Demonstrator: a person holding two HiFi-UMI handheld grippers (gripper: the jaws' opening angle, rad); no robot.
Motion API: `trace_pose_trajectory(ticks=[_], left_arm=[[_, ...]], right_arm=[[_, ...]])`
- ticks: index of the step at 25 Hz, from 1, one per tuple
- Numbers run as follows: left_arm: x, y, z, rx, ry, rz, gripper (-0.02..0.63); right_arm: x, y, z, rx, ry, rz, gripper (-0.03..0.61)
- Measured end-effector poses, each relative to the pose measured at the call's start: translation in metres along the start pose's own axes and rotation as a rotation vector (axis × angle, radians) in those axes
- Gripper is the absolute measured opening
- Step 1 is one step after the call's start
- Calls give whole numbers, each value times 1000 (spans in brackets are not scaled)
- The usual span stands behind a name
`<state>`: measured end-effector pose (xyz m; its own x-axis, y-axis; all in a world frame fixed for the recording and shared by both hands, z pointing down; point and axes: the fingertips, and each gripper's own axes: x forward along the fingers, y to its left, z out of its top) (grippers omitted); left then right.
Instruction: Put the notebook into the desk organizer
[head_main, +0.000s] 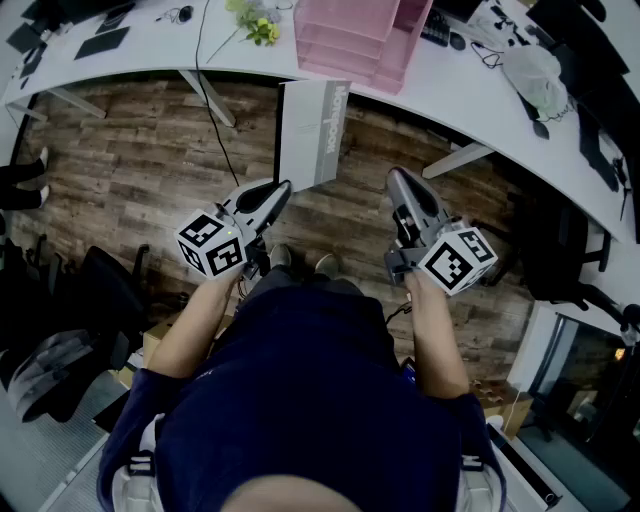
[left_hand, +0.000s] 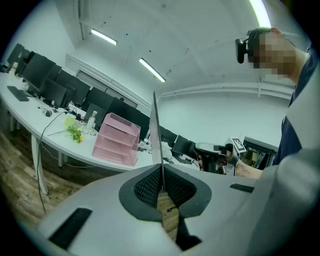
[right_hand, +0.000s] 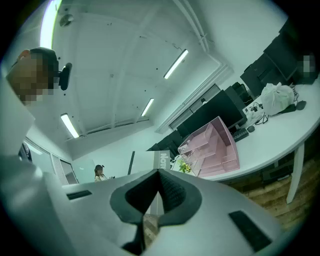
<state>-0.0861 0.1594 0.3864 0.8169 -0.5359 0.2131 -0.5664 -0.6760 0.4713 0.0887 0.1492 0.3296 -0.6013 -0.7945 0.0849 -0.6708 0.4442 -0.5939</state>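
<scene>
My left gripper (head_main: 283, 188) is shut on the lower edge of a grey-white notebook (head_main: 312, 135), which stands upright above the wooden floor in front of the desk. In the left gripper view the notebook (left_hand: 156, 131) shows edge-on as a thin blade clamped between the pads of that gripper (left_hand: 161, 172). The pink desk organizer (head_main: 358, 42) stands on the white desk beyond it, also seen as a tiered pink rack (left_hand: 117, 140) (right_hand: 214, 148). My right gripper (head_main: 394, 176) hovers to the right of the notebook (right_hand: 152, 161), shut (right_hand: 158, 173) with nothing between its pads.
The curved white desk (head_main: 150, 52) carries a small green plant (head_main: 259, 26), a white plastic bag (head_main: 537, 78), keyboards and monitors. A black cable (head_main: 212, 100) hangs to the floor. A dark office chair (head_main: 110, 290) stands at the left. A person (right_hand: 100, 173) stands far off.
</scene>
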Motion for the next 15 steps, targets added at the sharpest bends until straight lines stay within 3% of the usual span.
trace_pose_trajectory(ticks=[9,15], left_arm=[[5,-4,-4,32,20,21,34],[10,-5,-11,-14,29,14,34]], right_arm=[[-5,-5,-5,3,7,-4,3],[-11,-16,-7,26,-3,-27,3]])
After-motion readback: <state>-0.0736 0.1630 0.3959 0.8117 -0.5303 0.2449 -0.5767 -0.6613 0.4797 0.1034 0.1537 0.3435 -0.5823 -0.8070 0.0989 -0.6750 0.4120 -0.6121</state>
